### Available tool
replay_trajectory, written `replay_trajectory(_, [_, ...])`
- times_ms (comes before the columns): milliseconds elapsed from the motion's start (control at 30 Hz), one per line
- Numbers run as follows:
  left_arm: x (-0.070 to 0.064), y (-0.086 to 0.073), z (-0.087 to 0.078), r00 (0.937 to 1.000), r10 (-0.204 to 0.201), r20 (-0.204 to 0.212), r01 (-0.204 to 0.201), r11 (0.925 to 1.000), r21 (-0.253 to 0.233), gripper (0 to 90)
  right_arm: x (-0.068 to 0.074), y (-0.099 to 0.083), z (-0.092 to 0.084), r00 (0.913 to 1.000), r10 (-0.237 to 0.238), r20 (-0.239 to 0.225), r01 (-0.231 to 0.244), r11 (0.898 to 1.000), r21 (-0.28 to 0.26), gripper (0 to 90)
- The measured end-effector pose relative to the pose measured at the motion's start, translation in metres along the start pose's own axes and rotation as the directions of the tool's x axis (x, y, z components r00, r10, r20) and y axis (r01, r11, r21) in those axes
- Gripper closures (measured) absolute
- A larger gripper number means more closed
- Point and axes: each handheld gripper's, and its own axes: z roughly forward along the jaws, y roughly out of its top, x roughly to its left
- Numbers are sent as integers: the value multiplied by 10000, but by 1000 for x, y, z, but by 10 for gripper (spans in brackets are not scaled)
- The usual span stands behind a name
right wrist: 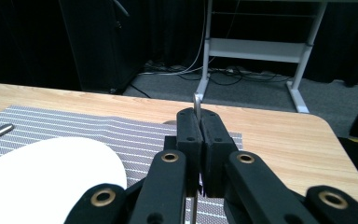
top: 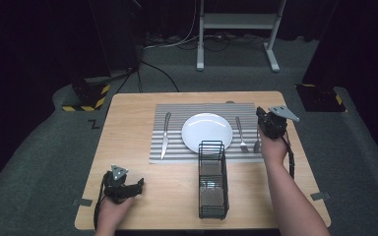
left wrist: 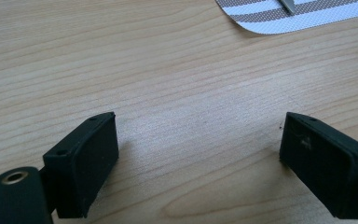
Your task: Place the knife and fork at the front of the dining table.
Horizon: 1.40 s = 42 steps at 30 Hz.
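My right gripper [top: 262,117] [right wrist: 199,117] hovers over the right edge of the striped placemat [top: 177,110] [right wrist: 74,123], shut on the thin handle of a metal utensil [right wrist: 196,103]. The utensil's lower end [top: 257,144] hangs beside the hand, just right of the fork [top: 240,133]. A white plate [top: 206,130] [right wrist: 42,172] lies in the mat's middle, with a knife [top: 165,136] to its left. Resting on the bare wood at the front left, my left gripper [top: 137,186] [left wrist: 198,126] is open with nothing between its jaws.
A black wire basket [top: 212,179] stands upright in front of the plate, between my two hands. A corner of the placemat [left wrist: 270,18] and the knife's tip [left wrist: 289,4] lie ahead of the left gripper. Beyond the table stands a white metal frame [top: 236,22].
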Motion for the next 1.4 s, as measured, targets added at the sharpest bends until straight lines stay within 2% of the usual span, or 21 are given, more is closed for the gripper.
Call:
replay_trajectory(167, [0,0,0,10000,55,-2,-55,10000,48,107,-3,-1,6,9998,148,-121,-148,9999,-28,878])
replay_trajectory(433, [0,0,0,10000,23,37,-23,10000,30,106,-4,1,17,9995,245,-223,-238,9992,316,878])
replay_trajectory(600, [0,0,0,10000,30,36,-30,10000,19,106,-5,-1,20,9993,291,-248,-284,9992,287,877])
replay_trajectory(733, [0,0,0,10000,42,29,-42,10000,19,107,-4,-1,25,9995,242,-215,-236,9993,299,877])
replay_trajectory(933, [0,0,0,10000,25,46,-25,10000,15,107,-4,-1,39,9996,152,-254,-136,9980,617,877])
replay_trajectory(1133, [0,0,0,10000,-13,77,13,10000,1,108,-8,-6,56,9988,412,-252,-389,9954,879,877])
replay_trajectory(1400, [0,0,0,10000,-12,59,12,10000,1,108,-10,-8,63,9978,576,-319,-541,9934,1015,876])
